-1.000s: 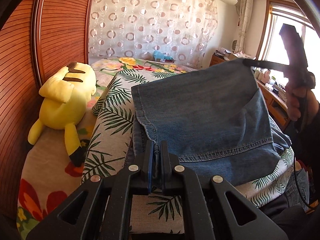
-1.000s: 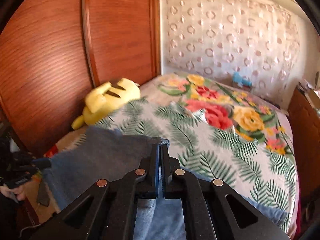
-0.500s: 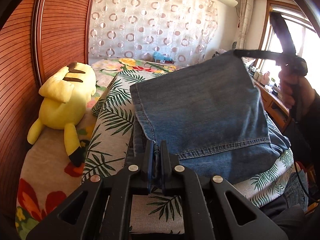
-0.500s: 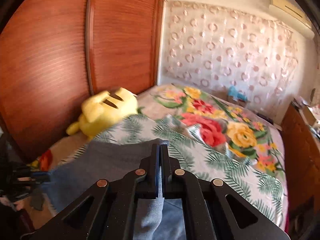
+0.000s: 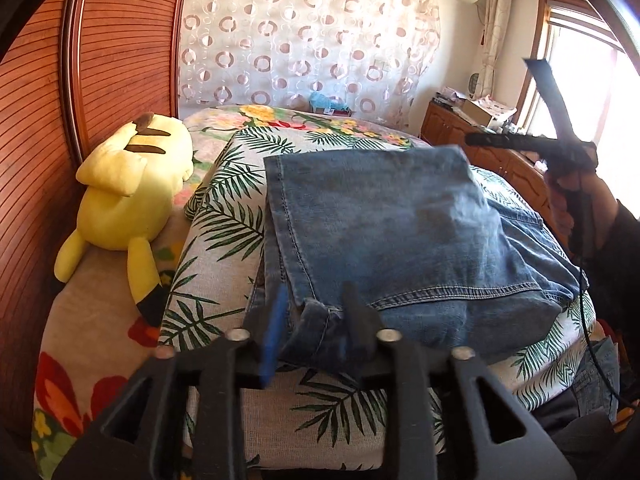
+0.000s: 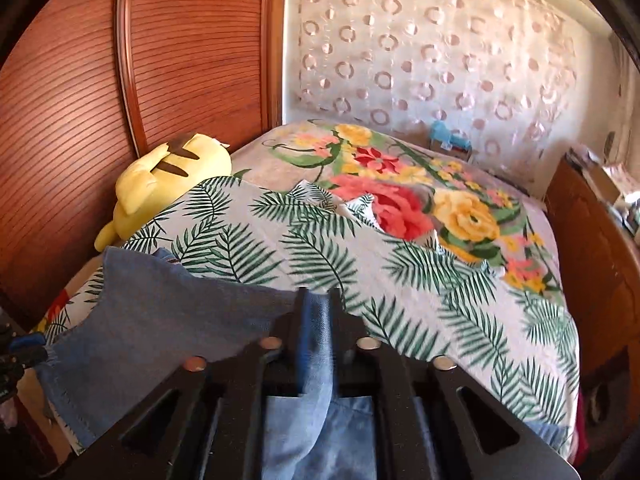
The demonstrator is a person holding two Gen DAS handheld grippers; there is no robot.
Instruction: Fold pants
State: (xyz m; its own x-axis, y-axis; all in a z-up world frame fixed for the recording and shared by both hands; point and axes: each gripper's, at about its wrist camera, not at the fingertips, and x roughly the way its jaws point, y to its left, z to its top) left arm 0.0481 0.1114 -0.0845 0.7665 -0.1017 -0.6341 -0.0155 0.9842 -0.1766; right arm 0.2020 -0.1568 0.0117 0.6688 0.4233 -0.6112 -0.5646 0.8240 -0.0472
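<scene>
Folded jeans (image 5: 384,232) on palm-print bed (image 5: 224,240) near its front edge; left gripper (image 5: 314,316) spread wide, hem corner loose between fingers; right gripper (image 6: 318,320) part-open, denim between fingers, grip unclear

The pants (image 5: 400,232) are matt blue denim with stitched seams. The plush toy (image 5: 128,196) at nine o'clock looks soft. Glossy ribbed wood panels (image 6: 192,52) stand at eleven o'clock.

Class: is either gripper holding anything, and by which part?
Left gripper is open; the blue denim pants lie loose, hem between its jaws. Right gripper has a pants corner between its jaws; whether pinched cannot be told.
</scene>
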